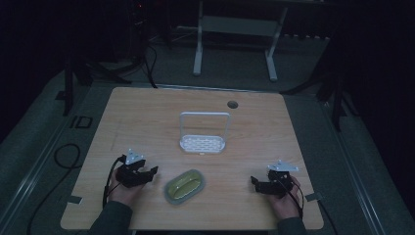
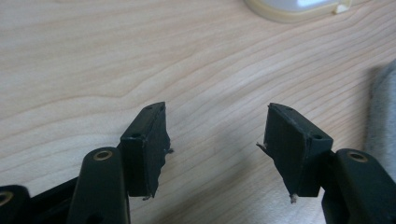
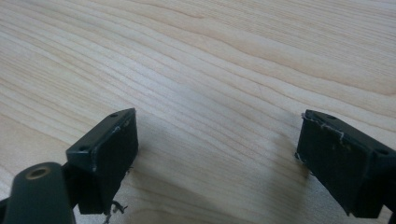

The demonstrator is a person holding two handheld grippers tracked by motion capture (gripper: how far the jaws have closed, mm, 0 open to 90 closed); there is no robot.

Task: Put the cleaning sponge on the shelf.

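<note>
Overhead, a wooden table [image 1: 147, 112] holds a white rack [image 1: 203, 133] at centre and a yellow-green dish [image 1: 184, 186] nearer, between the left gripper [image 1: 149, 172] and right gripper [image 1: 255, 182]. Left gripper view: jaws spread over bare wood, the rack's base edge far right. Right gripper view: jaws spread wide over wood

No readable text, label or number shows on anything.

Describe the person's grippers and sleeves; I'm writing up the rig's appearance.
The left gripper and the right gripper are black two-jaw tools, each topped by a grey three-cornered plate and trailing a black cable. Their fingers are flat black blocks with frayed edges. The sleeves are dark grey-green.
</note>
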